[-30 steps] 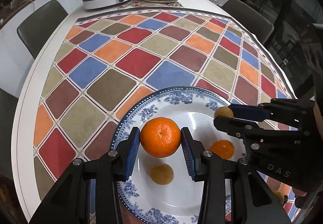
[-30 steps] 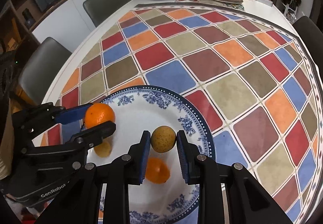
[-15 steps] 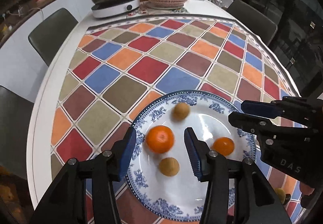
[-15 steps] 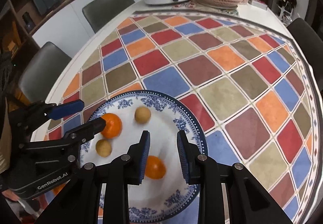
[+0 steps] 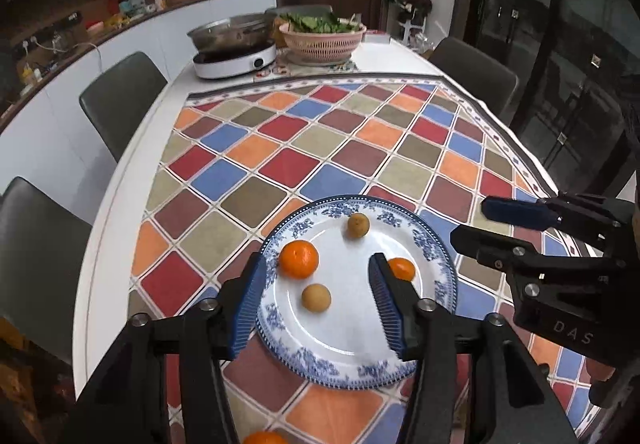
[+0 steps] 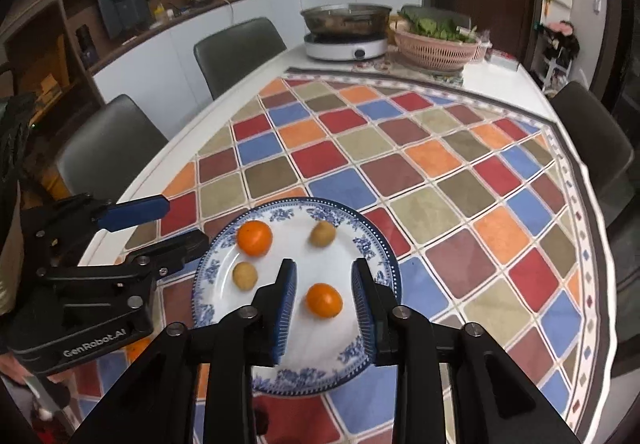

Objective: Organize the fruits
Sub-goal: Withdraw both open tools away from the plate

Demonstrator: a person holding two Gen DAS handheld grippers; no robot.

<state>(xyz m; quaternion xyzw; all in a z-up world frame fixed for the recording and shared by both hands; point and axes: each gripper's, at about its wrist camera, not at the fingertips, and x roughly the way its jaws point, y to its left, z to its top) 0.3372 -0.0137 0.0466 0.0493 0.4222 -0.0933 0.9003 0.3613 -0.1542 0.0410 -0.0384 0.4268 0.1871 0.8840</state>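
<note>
A blue-and-white plate (image 5: 436,256) (image 6: 376,244) lies on the checked tablecloth near the table's front. On it lie a large orange (image 5: 299,259) (image 6: 254,238), a small orange (image 5: 402,269) (image 6: 324,300) and two yellow-brown round fruits (image 5: 358,225) (image 5: 316,297) (image 6: 323,233) (image 6: 245,275). My left gripper (image 5: 318,304) is open and empty above the plate's near side. My right gripper (image 6: 323,304) is open and empty above the plate, with the small orange seen between its fingers. Each gripper shows in the other's view (image 5: 504,224) (image 6: 160,224).
Another orange (image 5: 264,438) shows at the bottom edge of the left wrist view. At the table's far end stand a hotplate with a metal pan (image 5: 234,44) (image 6: 346,28) and a pink basket of greens (image 5: 322,38) (image 6: 438,44). Dark chairs (image 5: 120,100) (image 6: 240,52) stand around the table.
Both grippers opened and let their fruit go onto the plate: the left the large orange, the right a yellow-brown fruit. Both then lifted and drew back from the plate.
</note>
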